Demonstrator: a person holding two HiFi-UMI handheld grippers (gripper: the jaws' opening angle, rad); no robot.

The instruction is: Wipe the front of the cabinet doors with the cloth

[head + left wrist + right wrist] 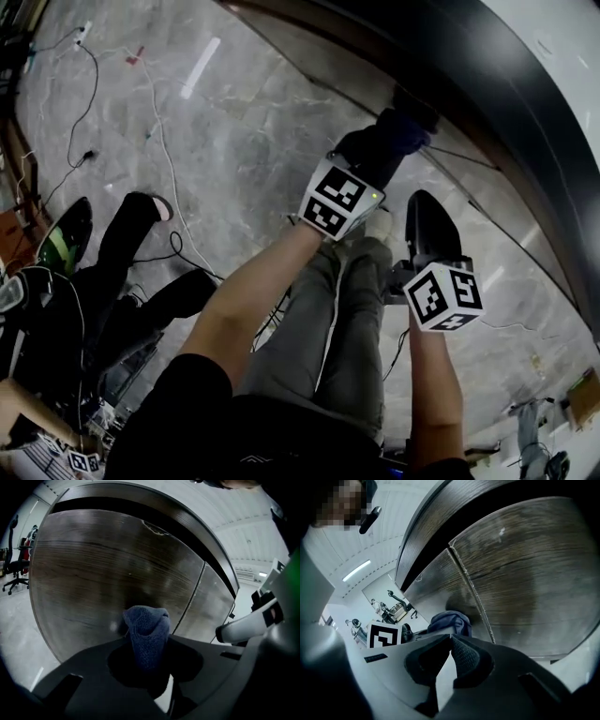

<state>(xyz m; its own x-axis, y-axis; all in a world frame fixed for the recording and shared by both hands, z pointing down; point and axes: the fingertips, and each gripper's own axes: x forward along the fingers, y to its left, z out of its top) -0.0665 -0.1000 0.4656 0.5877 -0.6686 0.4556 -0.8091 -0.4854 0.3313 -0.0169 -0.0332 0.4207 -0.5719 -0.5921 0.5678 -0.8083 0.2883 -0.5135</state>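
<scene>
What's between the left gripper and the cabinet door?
Just the blue cloth. The left gripper pinches it, and it sticks out toward the cabinet door. The left gripper view shows this.

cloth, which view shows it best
Left gripper view: the cloth fills the centre, clamped in the left gripper. Right gripper view shows only part of it; head view only a dark bunch.

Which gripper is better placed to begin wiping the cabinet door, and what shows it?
The left. The left gripper is shut on the blue cloth, which points at the dark wooden cabinet door. The right gripper has its jaws together on nothing, so it has nothing to wipe with.
</scene>
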